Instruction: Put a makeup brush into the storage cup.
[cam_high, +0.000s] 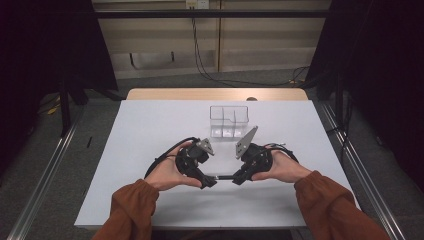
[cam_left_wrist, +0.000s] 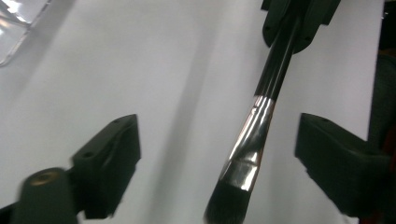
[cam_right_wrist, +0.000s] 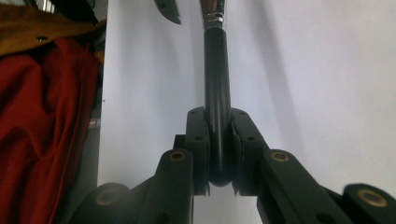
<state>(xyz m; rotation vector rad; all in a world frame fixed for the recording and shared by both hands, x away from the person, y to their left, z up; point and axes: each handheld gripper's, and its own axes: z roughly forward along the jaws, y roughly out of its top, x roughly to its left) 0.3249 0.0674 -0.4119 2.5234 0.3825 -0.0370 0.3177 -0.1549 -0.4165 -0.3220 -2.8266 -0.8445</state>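
- One makeup brush (cam_left_wrist: 261, 121) is in play: a slim black handle, a shiny metal ferrule and a dark bristle head. It hangs level just above the white tabletop (cam_high: 150, 130), between the two hands, near the person's edge.
- The right gripper (cam_right_wrist: 218, 140) is clamped narrow on the butt end of the brush handle, with the rounded tip seated between its pads; this is the only grip on the brush.
- The left gripper (cam_left_wrist: 219, 154) stands wide, its jaws well apart on either side of the ferrule and bristles, neither pad touching them.
- Handling, as a judgement: the brush looks very light and stiff along the handle, so a modest squeeze should carry it. The glossy lacquered handle and the polished ferrule are probably slippery and round, so the brush may roll or pivot in a two-pad grip, more so when held at the very end as it is now.
- The bristle head is soft and will splay or bend if pinched, so it is a poor place to grip.
- The best hold is probably on the black handle, mid-length or just behind the ferrule, nearer the balance point.
- One clear plastic organiser (cam_high: 229, 121) with several compartments stands upright farther back on the tabletop, well apart from the brush; it looks rigid, light and easy to nudge.
- Count: one brush, one organiser, two grippers, two hands in rust-coloured sleeves (cam_high: 131, 202).
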